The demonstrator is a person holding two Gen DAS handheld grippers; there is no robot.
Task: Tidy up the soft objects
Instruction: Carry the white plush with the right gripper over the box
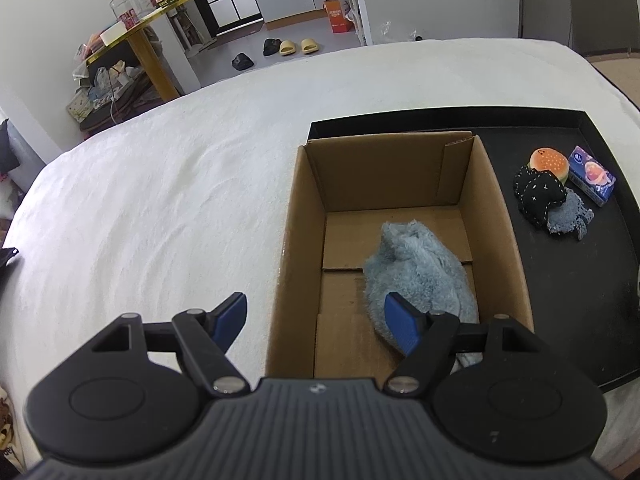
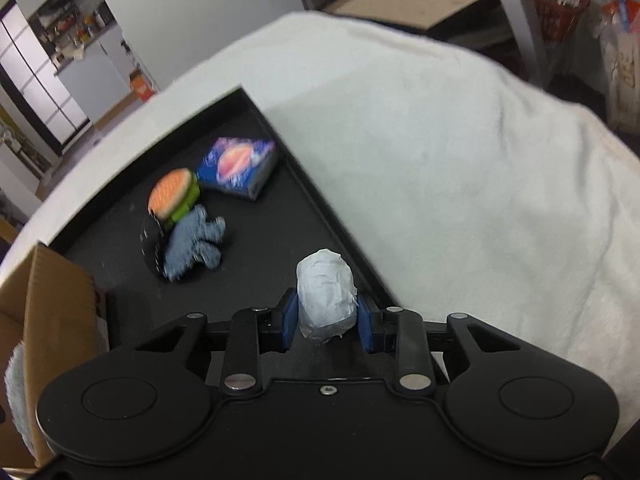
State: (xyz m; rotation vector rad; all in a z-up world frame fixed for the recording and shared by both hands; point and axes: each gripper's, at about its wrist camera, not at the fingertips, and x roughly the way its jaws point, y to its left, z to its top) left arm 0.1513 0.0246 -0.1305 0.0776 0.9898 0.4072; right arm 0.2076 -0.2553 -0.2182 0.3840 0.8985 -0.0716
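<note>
Right tongs grip a crumpled white wad (paper or thin cloth, cannot tell), blue pads pressed on both its sides, held over the near right part of the black tray. The right wrist view is motion-blurred.

On the tray, farther off and to the left: a toy burger, a dark cloth with white stitching touching it, and a blue-grey knit piece lying against both. Just beside the burger, farther right, a blue tissue pack.

Left tongs are spread wide with nothing between the pads, hanging over the near left corner of the cardboard box; one pad over the bed cover, the other over the box interior. Inside the box lies a fluffy light-blue cloth, on the floor of the box toward the near right side.

The box stands on the left part of the tray, touching or overlapping its left edge. Tray rests on a bed with a white fuzzy cover.

Beyond the bed on the floor: slippers (beige pair, dark ones next to them), an orange carton, and a cluttered yellow-edged side table at far left.
</note>
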